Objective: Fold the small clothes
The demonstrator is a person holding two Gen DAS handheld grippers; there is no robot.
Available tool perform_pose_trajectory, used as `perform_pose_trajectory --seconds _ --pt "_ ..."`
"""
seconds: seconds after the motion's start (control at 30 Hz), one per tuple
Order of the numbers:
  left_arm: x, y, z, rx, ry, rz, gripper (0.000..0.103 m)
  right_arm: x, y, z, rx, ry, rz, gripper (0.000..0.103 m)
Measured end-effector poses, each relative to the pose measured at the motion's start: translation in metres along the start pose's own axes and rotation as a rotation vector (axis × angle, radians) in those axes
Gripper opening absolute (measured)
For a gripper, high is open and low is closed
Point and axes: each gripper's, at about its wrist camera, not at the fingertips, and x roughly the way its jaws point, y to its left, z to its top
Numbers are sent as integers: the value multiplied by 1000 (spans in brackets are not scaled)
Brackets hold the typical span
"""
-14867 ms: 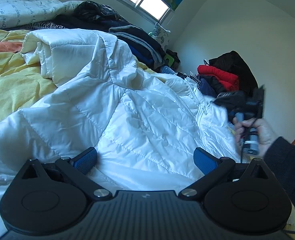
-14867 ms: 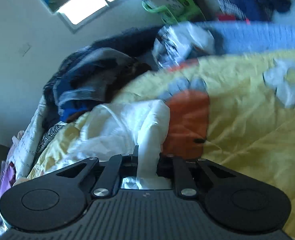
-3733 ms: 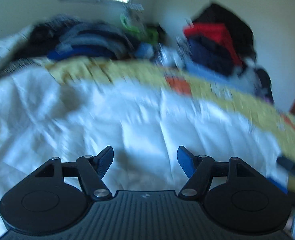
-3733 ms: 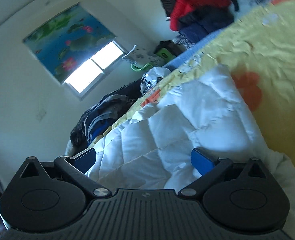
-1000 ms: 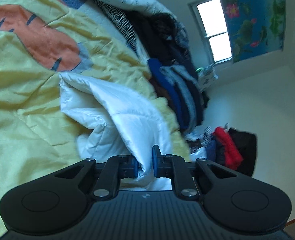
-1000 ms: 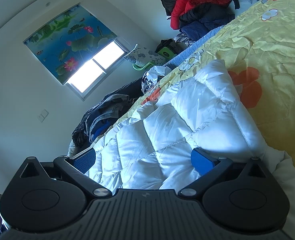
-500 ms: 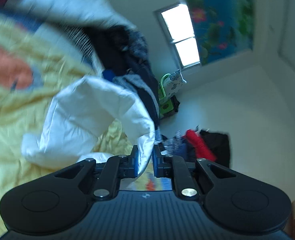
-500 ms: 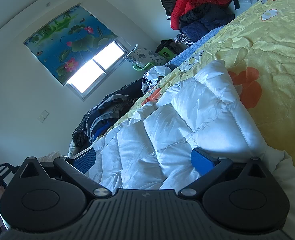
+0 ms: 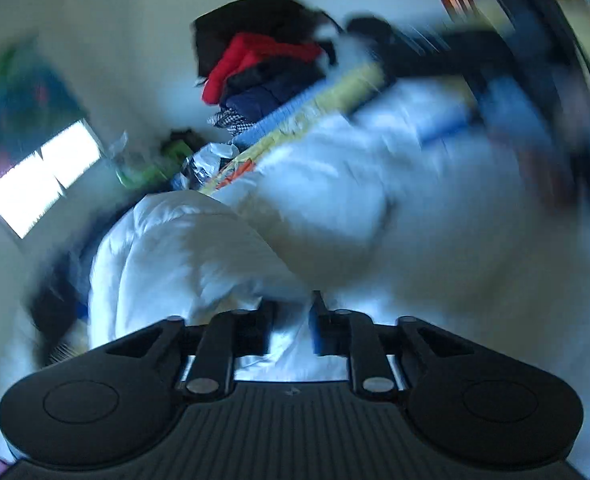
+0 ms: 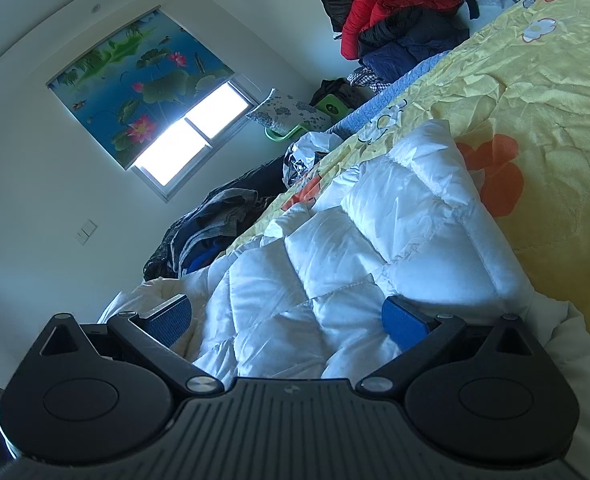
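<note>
A white quilted puffer jacket (image 10: 375, 248) lies on the yellow flowered bedspread (image 10: 535, 92). My left gripper (image 9: 291, 328) is shut on a fold of the white jacket (image 9: 199, 256) and carries it over the rest of the jacket; this view is motion-blurred. My right gripper (image 10: 287, 320) is open, resting low over the jacket with a blue pad on either side of the padded fabric, holding nothing.
A pile of red, black and navy clothes (image 10: 395, 12) sits at the far end of the bed. Dark clothes (image 10: 215, 220) are heaped along the wall under the window (image 10: 191, 136). A green item (image 10: 331, 104) sits near the wall.
My left gripper has swung with the jacket fold from the bedspread side across toward the jacket body and the right gripper. My right gripper has stayed still and open.
</note>
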Motion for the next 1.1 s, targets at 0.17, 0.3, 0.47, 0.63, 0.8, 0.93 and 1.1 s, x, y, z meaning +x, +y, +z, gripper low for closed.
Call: perform_pose_trajectory --seconds 0.17,0.3,0.47,0.63,0.8,0.93,1.1 --pt "-31 2 -18 61 -24 -130 51 0 0 0 1 -1 1 103" --pt "-60 80 -20 -383 -99 -305 53 0 0 0 0 0 0 103" --pt "-37 201 -78 -1230 -125 -174 90 0 0 0 0 -1 1 103" --pt "42 236 -174 -1928 95 -365 89 0 0 -1 0 -1 1 103" --pt "73 217 -188 -2039 171 -413 89 0 0 0 0 -1 1 103" --pt "88 207 -200 -2120 214 -350 80 0 0 0 1 -2 2 103" --pt "82 219 -199 -2052 181 -245 23 0 0 -1 0 -2 2 103"
